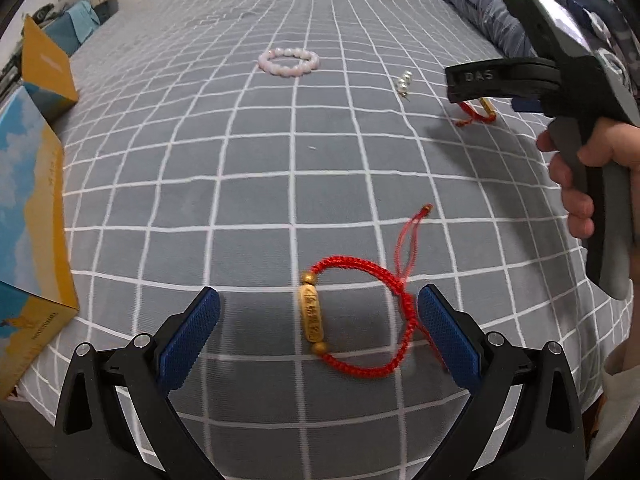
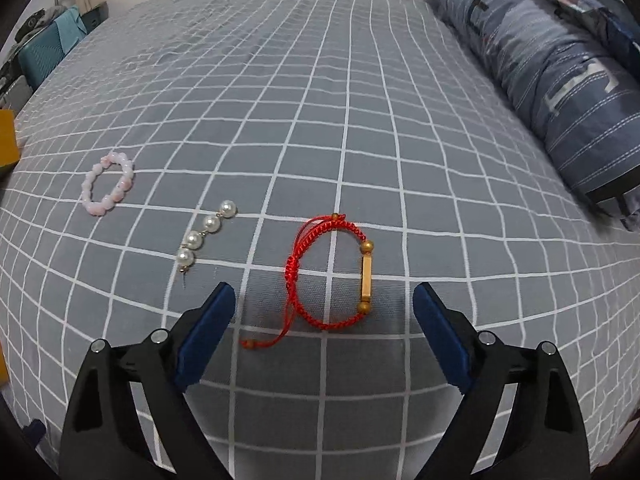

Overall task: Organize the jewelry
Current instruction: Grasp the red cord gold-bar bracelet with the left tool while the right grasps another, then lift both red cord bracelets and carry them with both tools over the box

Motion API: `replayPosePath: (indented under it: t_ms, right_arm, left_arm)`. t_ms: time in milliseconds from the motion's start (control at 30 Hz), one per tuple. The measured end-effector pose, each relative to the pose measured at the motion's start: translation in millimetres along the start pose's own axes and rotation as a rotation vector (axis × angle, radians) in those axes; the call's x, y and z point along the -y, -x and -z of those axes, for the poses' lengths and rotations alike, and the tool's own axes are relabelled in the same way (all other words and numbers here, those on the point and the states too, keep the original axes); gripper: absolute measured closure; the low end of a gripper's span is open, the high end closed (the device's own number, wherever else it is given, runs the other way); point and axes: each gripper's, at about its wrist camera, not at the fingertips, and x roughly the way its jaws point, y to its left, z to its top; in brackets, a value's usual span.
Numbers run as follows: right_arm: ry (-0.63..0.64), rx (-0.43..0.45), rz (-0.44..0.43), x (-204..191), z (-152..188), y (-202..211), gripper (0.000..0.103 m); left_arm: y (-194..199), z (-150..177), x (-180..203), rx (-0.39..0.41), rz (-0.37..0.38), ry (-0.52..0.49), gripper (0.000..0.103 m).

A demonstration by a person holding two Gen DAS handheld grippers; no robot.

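Nearest to us, the left gripper (image 1: 319, 336) hangs over the bed (image 1: 248, 152) with its blue pads spread wide and nothing between them but air; below the gap lies a red braided bracelet (image 1: 360, 320) with an engraved gold barrel charm, whose characters we cannot read. Its loose red cord tails run up and to the right on the sheet. Our right gripper (image 2: 324, 320) stands wide open too and holds nothing; beneath it lies a second red bracelet (image 2: 328, 272) carrying a plain gold bar between two gold beads, the cord ends trailing toward the left pad.

Seen from the left wrist, the right gripper's black jaw bears raised letters we read as "DAS", and a small green light glows on its body; a hand (image 1: 580, 184) wraps its grey handle. At the left edge sits a blue and yellow box (image 1: 28, 240) with small print along its side, too fine to read.

Further out, a string of four pearls (image 2: 206, 236) lies just left of the second bracelet, and a pink bead bracelet (image 2: 107, 188) rests beyond it, well apart from the red ones.

The bed wears a grey sheet with a white grid. A rolled blue striped quilt (image 2: 560, 80) with large pale letters lies along the right side, before a pale wall; clutter and a teal case fill the far left corner.
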Motion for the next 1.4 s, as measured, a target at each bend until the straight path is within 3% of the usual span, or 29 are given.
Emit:
replayPosePath:
  t_ms: [200, 300, 533, 700, 867, 1400]
  right_arm:
    - [-0.022, -0.049, -0.021, 5.0, -1.9, -15.1, 0.033]
    - [-0.031, -0.056, -0.037, 6.7, -2.0, -17.4, 0.040]
    - [-0.043, -0.064, -0.043, 9.8, -2.1, -14.8, 0.067]
    - [-0.037, -0.066, -0.031, 7.1, -1.4, -13.1, 0.078]
    - [-0.052, -0.065, -0.024, 8.4, -0.6, -12.4, 0.091]
    - [-0.063, -0.036, -0.006, 6.2, 2.6, -0.2, 0.092]
  left_arm:
    - [-6.4, 2.9, 6.1, -0.012, 0.027, 0.005, 0.006]
    - [-7.5, 3.7, 7.3, -0.016, 0.040, 0.010, 0.011]
    - [-5.0, 4.6, 5.9, -0.027, 0.014, 0.014, 0.053]
    - [-3.6, 3.1, 0.7, -0.030, 0.012, 0.029, 0.066]
    - [-1.9, 2.3, -0.4, -0.035, 0.010, 0.019, 0.088]
    - [6.7, 1.1, -4.7, 0.001, 0.001, 0.007, 0.090]
